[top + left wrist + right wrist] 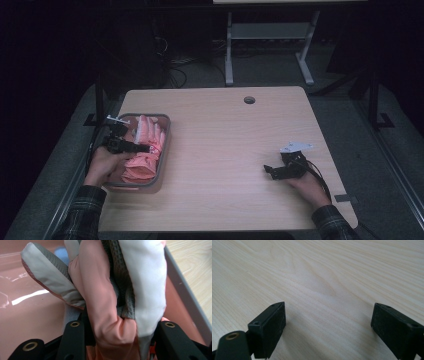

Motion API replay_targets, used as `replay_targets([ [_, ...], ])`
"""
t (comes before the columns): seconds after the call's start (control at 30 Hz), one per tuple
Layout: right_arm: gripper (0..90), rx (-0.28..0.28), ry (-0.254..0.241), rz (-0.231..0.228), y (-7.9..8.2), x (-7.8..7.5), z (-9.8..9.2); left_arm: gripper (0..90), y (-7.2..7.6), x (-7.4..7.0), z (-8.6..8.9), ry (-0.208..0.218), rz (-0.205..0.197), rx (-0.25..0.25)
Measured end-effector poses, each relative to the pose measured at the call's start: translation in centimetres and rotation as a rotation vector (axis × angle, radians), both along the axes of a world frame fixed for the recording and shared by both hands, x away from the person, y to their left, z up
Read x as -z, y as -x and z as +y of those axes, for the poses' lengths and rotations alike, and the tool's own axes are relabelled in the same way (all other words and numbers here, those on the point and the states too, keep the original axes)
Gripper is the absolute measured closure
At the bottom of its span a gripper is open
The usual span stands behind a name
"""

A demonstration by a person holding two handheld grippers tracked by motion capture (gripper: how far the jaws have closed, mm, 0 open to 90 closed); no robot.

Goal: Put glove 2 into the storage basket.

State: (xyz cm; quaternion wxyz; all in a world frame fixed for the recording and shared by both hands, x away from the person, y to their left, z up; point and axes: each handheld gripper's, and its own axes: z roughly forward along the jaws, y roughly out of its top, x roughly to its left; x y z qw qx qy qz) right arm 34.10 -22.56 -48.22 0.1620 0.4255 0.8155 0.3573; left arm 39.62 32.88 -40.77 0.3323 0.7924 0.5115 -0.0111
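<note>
Nearest lens, lower frame: left gripper (117, 340) clamped on pink-and-white padded fabric glove (120, 290) inside grey-rimmed pink plastic tray (165, 150); removal pending; right gripper (328, 327) parted, idle on pale wooden table (324, 270).

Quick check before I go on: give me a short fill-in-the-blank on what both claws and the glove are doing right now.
1. The pink-and-white glove sits between the jaws of the ____ claw.
2. The glove lies in a grey-rimmed ____ at the table's left edge.
3. The right claw is open, with only bare ____ between its jaws.

Missing words: left; tray; table
</note>
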Motion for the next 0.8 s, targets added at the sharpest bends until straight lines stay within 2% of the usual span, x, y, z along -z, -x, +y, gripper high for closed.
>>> replay_targets([
  [0.1,12.1,0.002,-0.003,0.001,0.0,0.0,0.0,53.8,0.0,0.1,0.1,0.013,-0.004,0.000],
  [0.3,12.1,0.002,-0.003,0.001,0.0,0.0,0.0,31.9,-0.1,-0.3,0.4,0.022,-0.005,0.011],
  [0.37,12.1,0.002,-0.003,0.001,0.0,0.0,0.0,25.6,-0.1,-0.7,0.5,0.009,-0.016,0.011],
  [0.43,12.1,0.002,-0.003,0.001,0.0,0.0,0.0,20.7,0.1,-1.1,0.7,0.015,-0.034,0.006],
  [0.5,12.0,0.002,-0.003,0.001,0.0,0.0,0.0,16.4,0.3,-1.7,1.0,0.010,-0.045,-0.013],
  [0.63,12.0,0.002,-0.002,0.001,0.0,0.0,0.0,13.7,1.0,-3.7,1.5,-0.008,-0.100,-0.026],
  [0.8,12.0,0.003,0.000,0.001,0.0,0.0,0.0,13.7,1.9,-6.3,1.1,0.007,-0.183,-0.014],
])
